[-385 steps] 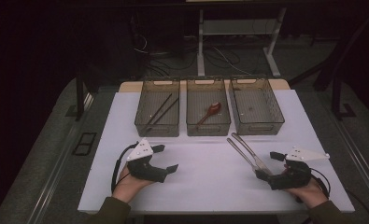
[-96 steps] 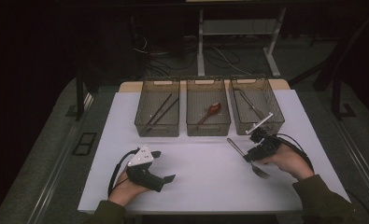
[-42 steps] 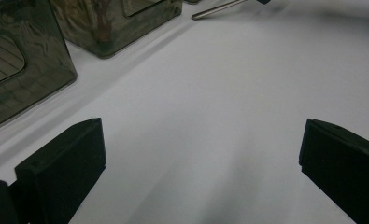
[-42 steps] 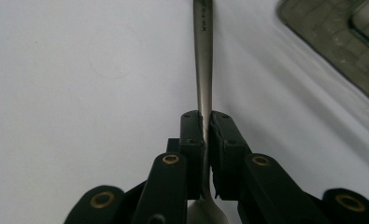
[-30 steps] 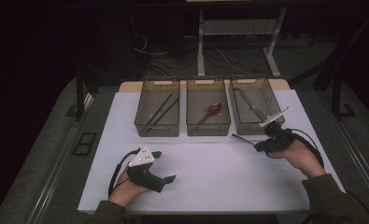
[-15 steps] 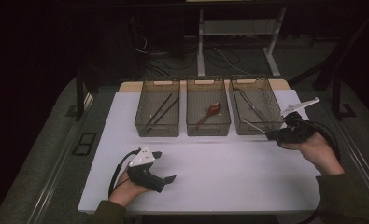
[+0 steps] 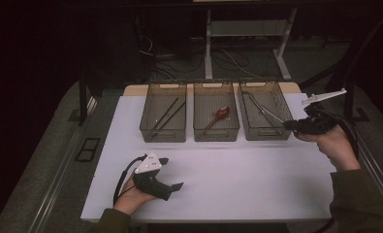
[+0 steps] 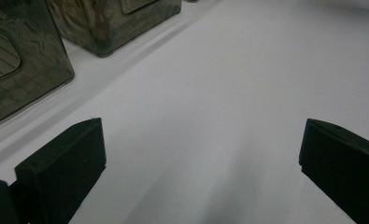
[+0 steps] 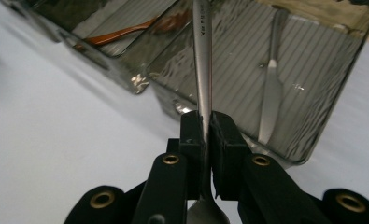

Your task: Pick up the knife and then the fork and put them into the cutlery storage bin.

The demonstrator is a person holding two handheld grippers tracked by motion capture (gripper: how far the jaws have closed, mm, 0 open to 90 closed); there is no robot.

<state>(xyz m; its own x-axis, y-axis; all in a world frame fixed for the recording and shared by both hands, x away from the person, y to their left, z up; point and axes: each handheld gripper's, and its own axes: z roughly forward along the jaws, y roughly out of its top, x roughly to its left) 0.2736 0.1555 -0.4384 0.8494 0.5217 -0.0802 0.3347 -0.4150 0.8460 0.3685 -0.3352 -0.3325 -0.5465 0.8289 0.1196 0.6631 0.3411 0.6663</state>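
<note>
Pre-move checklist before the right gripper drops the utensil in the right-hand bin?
1. Right gripper clamped on the metal utensil: ok.
2. Utensil shaft pointing over the right bin: ok.
3. Which utensil it is, fork or spoon: cannot tell, head hidden under the jaws.
4. Free floor in the bin beside the knife already lying there: ok.
5. Left gripper open, on the table, away from the bins: ok.

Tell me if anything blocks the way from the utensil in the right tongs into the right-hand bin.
Nothing visible does. The right tongs are shut on a metal utensil whose far end already reaches over the open right bin. A knife lies inside, off to one side.
</note>
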